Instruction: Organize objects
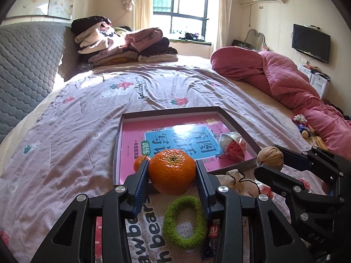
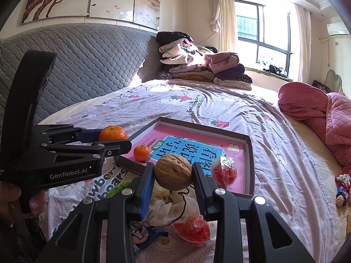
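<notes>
- The shallow box (image 1: 239, 120), lined with a pink book, lies on the bedspread (image 1: 87, 109) mid-scene; a small tangerine (image 2: 141, 153) sits in its near left corner, a red-wrapped sweet (image 1: 233, 146) to the right.
- The left gripper (image 1: 172, 173) clamps a big glossy orange (image 1: 172, 172), held just above the box's near edge.
- The right gripper (image 2: 173, 175) pinches a wrinkled tan walnut (image 2: 173, 172).
- Only the left view shows the green fuzzy ring (image 1: 185, 221); only the right shows the blue snack packet (image 2: 142, 236).
</notes>
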### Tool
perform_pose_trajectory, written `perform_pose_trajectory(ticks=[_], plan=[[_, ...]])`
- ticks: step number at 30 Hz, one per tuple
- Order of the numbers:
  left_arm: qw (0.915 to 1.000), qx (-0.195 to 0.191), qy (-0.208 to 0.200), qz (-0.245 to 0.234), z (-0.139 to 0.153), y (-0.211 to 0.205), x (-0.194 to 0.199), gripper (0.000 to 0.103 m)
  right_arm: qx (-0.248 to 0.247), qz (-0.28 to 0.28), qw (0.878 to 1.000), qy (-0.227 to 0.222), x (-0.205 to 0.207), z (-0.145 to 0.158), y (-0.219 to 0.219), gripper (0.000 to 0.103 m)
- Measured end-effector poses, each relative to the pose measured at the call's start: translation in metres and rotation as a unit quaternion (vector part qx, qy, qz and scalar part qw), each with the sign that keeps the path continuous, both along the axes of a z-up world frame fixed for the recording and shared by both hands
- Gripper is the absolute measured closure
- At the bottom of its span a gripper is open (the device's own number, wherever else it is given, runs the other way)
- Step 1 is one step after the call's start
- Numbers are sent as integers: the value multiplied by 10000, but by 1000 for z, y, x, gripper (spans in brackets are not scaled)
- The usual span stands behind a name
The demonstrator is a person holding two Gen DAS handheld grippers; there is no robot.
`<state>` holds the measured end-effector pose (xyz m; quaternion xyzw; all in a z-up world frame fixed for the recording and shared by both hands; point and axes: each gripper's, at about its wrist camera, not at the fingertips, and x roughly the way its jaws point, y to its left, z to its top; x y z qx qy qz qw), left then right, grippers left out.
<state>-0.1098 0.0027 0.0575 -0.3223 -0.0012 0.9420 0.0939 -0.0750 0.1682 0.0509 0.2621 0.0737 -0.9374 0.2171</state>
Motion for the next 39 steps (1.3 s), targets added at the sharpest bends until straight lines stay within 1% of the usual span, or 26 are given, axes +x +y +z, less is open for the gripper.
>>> perform_pose_trajectory(ticks=[9, 15, 22, 29, 36, 39], plan=[[9999, -34, 11, 127, 3, -9, -28, 61, 83, -17, 10000, -3, -27, 0, -3, 68], [9999, -65, 68, 93, 3, -5, -43, 61, 72, -96, 9999, -81, -46, -1, 3, 68], [9999, -139, 49, 31, -2, 1, -61, 61, 259, -69, 9996, -121, -68, -8, -5, 68], [9998, -115, -166, 29, -16, -3, -86, 61, 383, -52, 9989, -275, -91, -22, -16, 68], [9992, -68, -404, -35, -35, -2, -112, 61, 519, -19, 9966, -639, -114, -41, -21, 68], [9988, -50, -490, -61, -42, -2, -124, 61, 575, -9, 9957, -722, -119, -47, -23, 68]])
